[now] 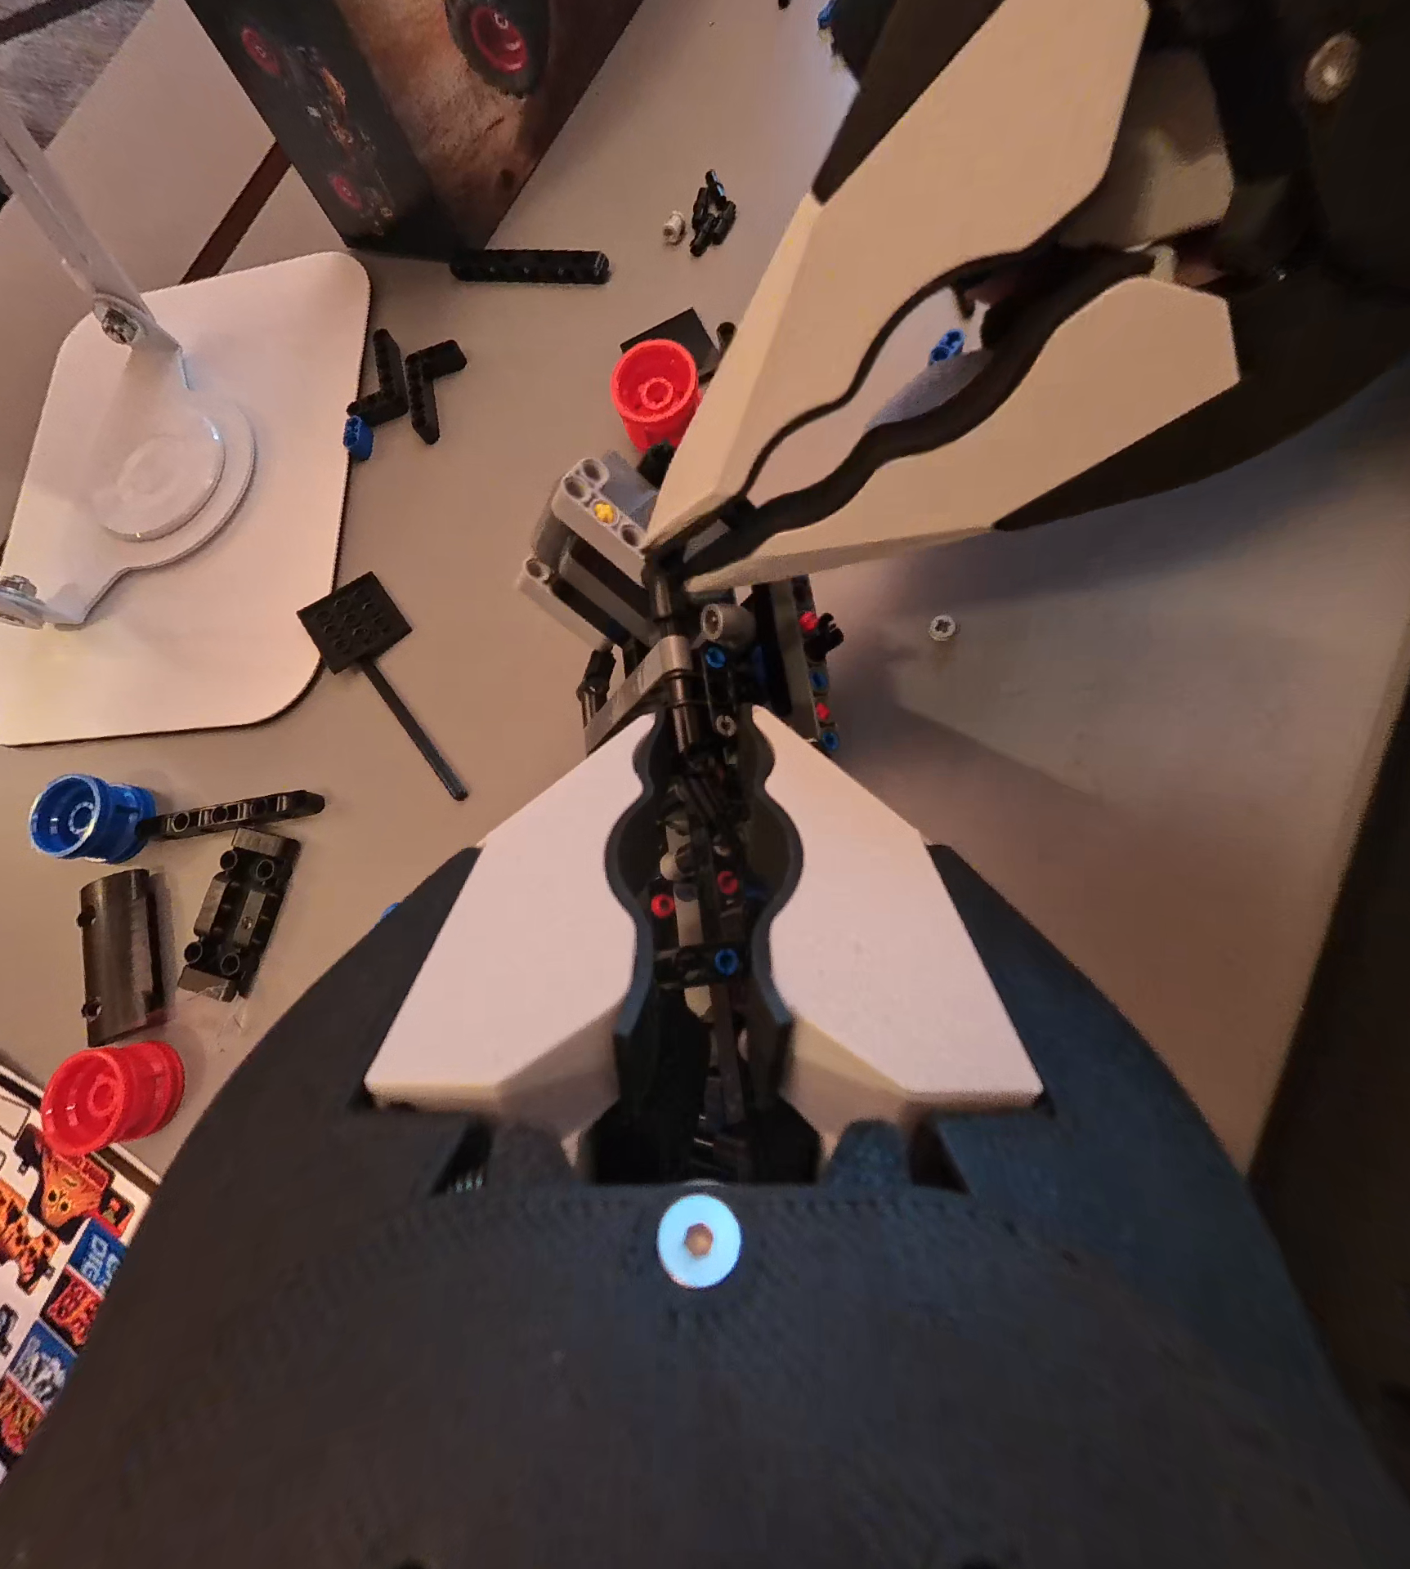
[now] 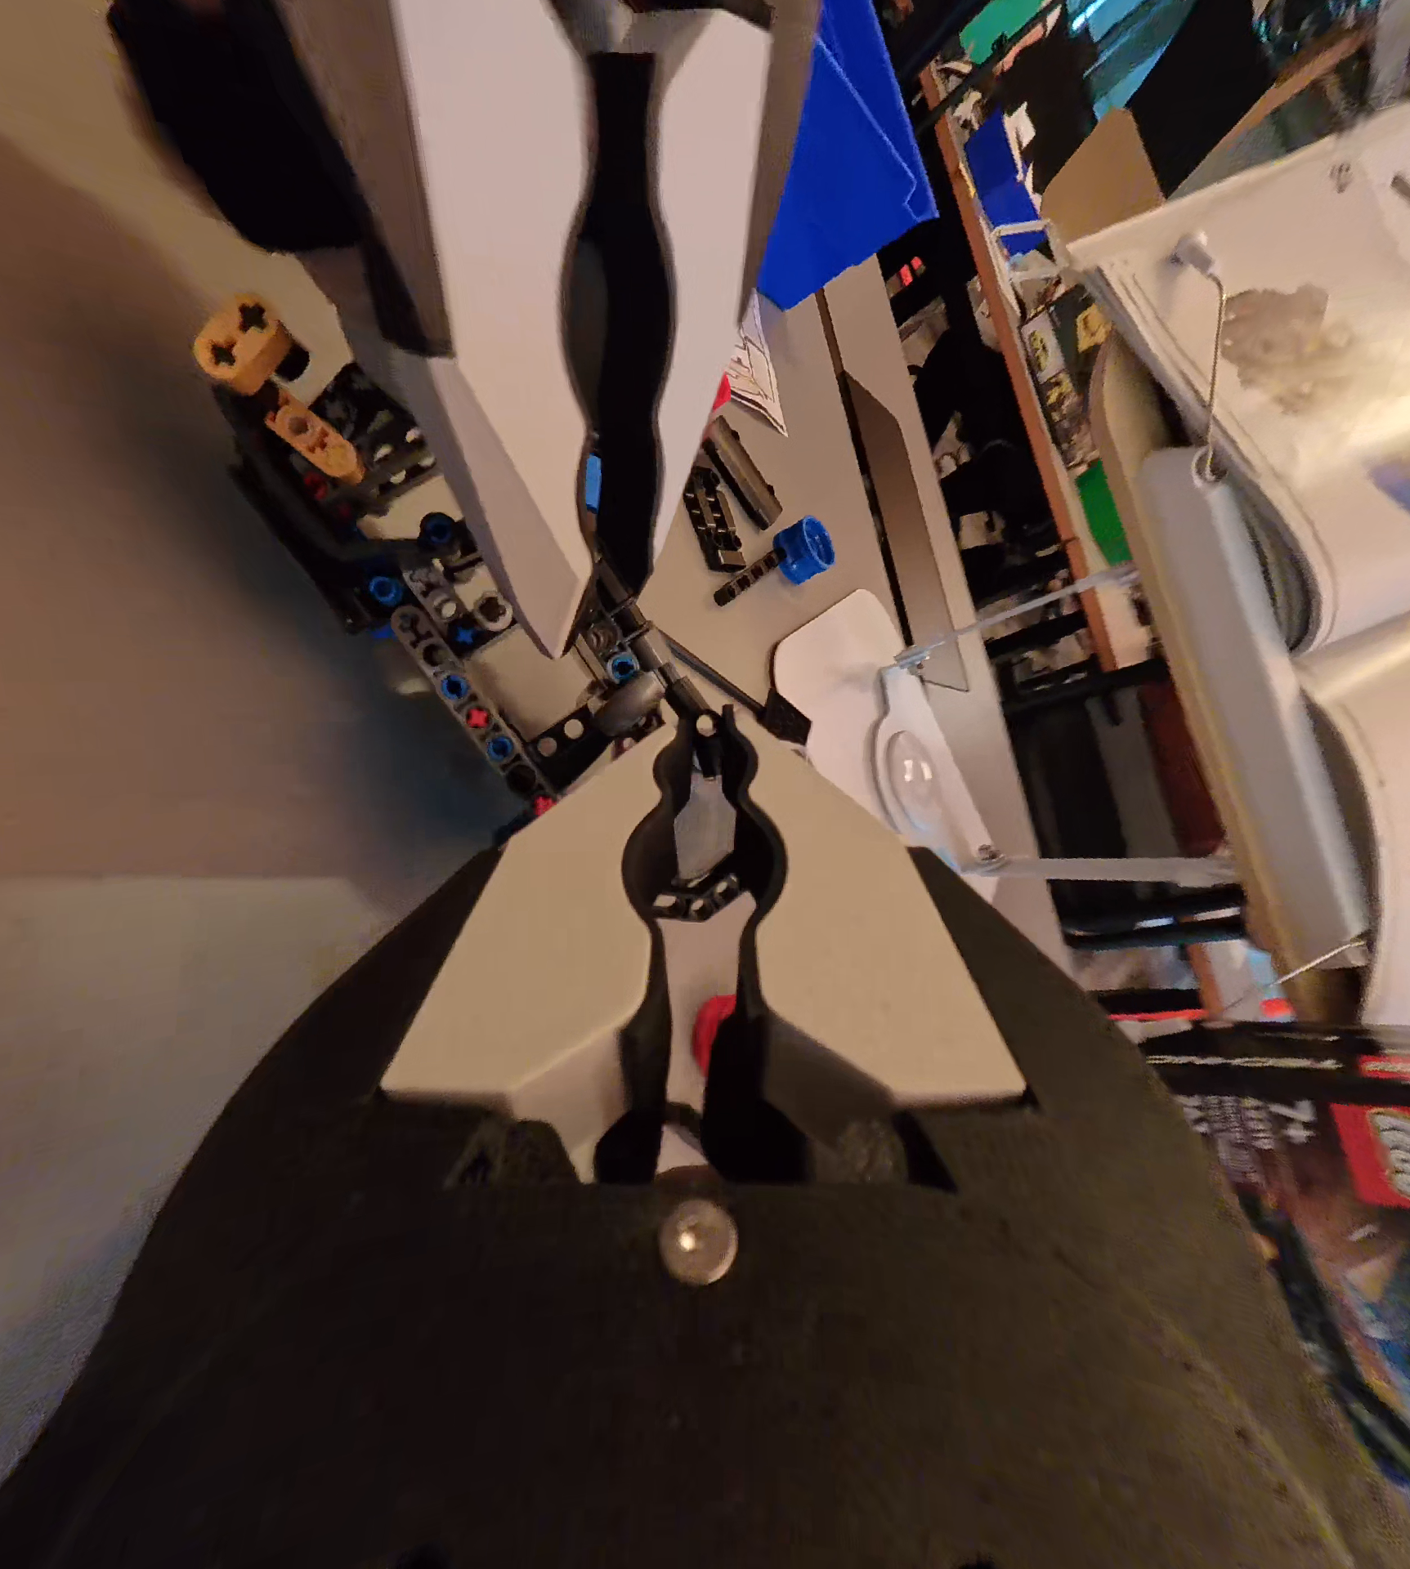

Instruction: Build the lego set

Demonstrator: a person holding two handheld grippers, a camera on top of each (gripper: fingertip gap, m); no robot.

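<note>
Two tongs meet over the bench's middle: the left tongs are clamped on the half-built model, the right tongs pinched together on a thin black axle at its top. The step looks like seating that axle into the frame; next calls for a steady push along the axle while the left holds firm. The model's long axis runs away from the left camera, toward the box at the far edge; loose wheels lie beside.

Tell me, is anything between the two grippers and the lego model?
No, nothing visible. The left gripper is closed on the model, and the right gripper pinches a black axle sticking out of it.
</note>
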